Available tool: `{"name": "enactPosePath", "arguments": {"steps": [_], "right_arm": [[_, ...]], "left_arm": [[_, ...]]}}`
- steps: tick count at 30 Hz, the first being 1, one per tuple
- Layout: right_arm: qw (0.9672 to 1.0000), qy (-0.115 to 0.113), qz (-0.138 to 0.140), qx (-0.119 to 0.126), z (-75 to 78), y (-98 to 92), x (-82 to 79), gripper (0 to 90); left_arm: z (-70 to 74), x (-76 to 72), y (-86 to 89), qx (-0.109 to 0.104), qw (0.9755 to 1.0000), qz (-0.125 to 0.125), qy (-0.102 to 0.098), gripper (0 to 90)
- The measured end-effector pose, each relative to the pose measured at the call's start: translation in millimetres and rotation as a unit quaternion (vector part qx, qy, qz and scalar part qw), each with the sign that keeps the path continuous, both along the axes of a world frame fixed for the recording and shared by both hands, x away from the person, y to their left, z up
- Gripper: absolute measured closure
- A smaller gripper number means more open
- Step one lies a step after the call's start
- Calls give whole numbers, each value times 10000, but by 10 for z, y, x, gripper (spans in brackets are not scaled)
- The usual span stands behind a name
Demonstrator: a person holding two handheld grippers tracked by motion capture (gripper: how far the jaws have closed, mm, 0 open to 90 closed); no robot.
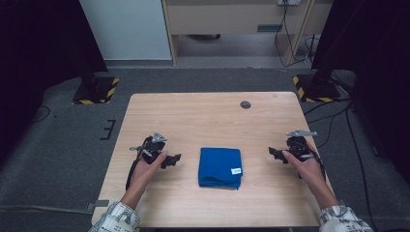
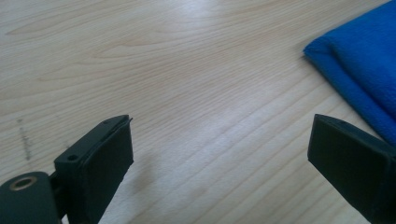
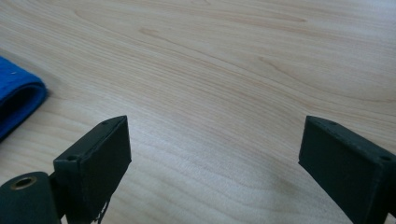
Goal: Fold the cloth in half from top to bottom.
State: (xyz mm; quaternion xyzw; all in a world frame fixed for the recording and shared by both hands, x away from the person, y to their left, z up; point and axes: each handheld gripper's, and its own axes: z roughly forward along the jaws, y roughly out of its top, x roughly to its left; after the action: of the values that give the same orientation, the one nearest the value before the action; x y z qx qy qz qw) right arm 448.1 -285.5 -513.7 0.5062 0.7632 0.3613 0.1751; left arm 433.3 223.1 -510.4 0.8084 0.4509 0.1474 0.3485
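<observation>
High view: I held my left hand-held gripper over the near left part of the wooden counter, and my right hand-held gripper over its near right part. A folded blue cloth lay flat on the counter between the two, nearer its near edge than its far edge, with a small white label at its near right corner. Both hand-held grippers pointed inward at the cloth and stood apart from it, neither touching it. A dark round mark sat toward the far right of the counter, well apart from the cloth.

Left gripper view: the jaws of my left hand-held gripper stood wide apart with bare counter between them and nothing held. The folded edge of the blue cloth lay ahead and to the right of the jaws.

Right gripper view: the jaws of my right hand-held gripper likewise stood wide apart over bare counter, holding nothing. A rolled edge of the blue cloth lay at the left of that view, beyond the left jaw.
</observation>
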Motion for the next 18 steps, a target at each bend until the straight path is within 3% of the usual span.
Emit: {"name": "enactPosePath", "arguments": {"steps": [1,7,18], "right_arm": [[9999,132,-35,-19,-29,-1,70,92],[9994,291,-204,-57,-91,20,227,98],[9983,313,-479,-53,-133,85,437,102]], "left_arm": [[-3,30,28,-3,10000,51,17,62],[-27,129,105,76,9997,199,70,62],[-130,296,209,74,9985,540,109,62]]}}
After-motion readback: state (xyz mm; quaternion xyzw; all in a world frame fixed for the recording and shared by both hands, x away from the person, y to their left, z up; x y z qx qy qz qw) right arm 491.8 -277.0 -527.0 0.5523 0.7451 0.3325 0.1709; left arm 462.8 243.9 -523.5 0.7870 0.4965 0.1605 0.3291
